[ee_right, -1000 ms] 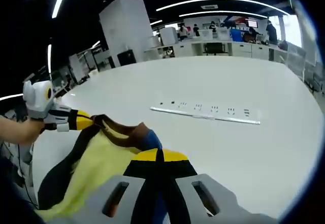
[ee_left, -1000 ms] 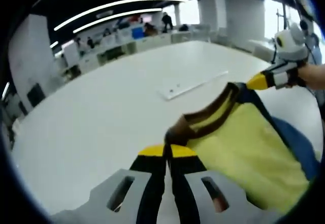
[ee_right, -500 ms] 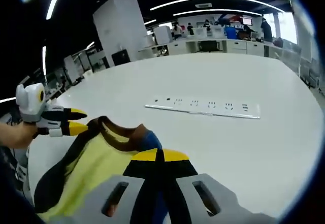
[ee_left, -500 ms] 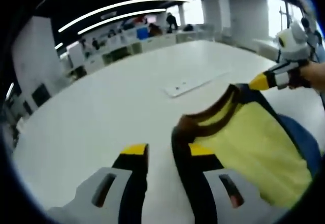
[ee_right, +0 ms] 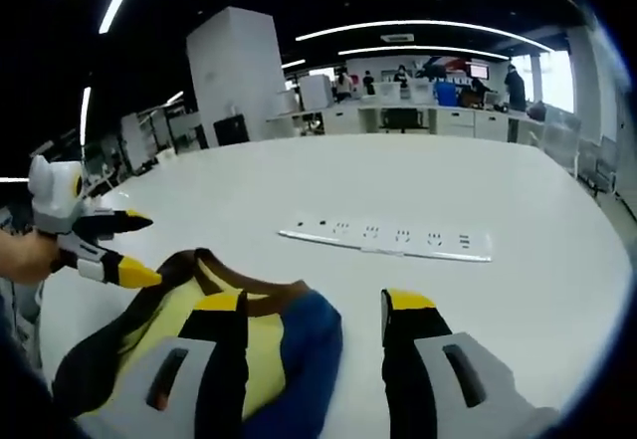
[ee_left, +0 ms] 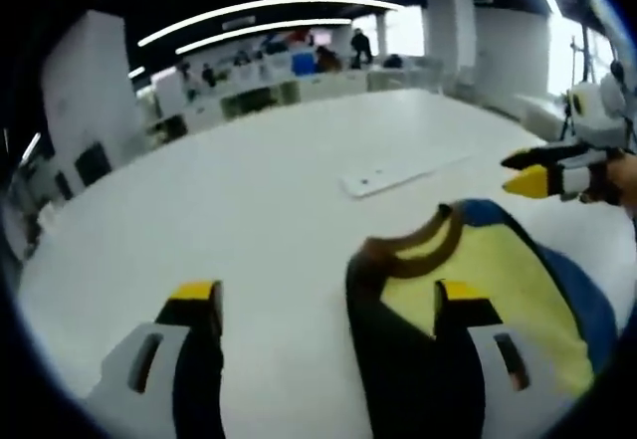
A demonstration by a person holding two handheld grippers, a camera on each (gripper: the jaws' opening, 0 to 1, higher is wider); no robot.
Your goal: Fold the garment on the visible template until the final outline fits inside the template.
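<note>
Left gripper view: garment (ee_left: 498, 280) lies released, claws (ee_left: 328, 305) apart.

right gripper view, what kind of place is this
Probably an open-plan office or lab: a big white table with a built-in socket strip, rows of desks with people behind, and long ceiling light strips.

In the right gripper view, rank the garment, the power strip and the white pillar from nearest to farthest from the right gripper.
1. Garment: lying at the right gripper, under its left finger.
2. Power strip: mid-table, ahead and slightly right.
3. White pillar: beyond the table's far edge, upper left.
</note>
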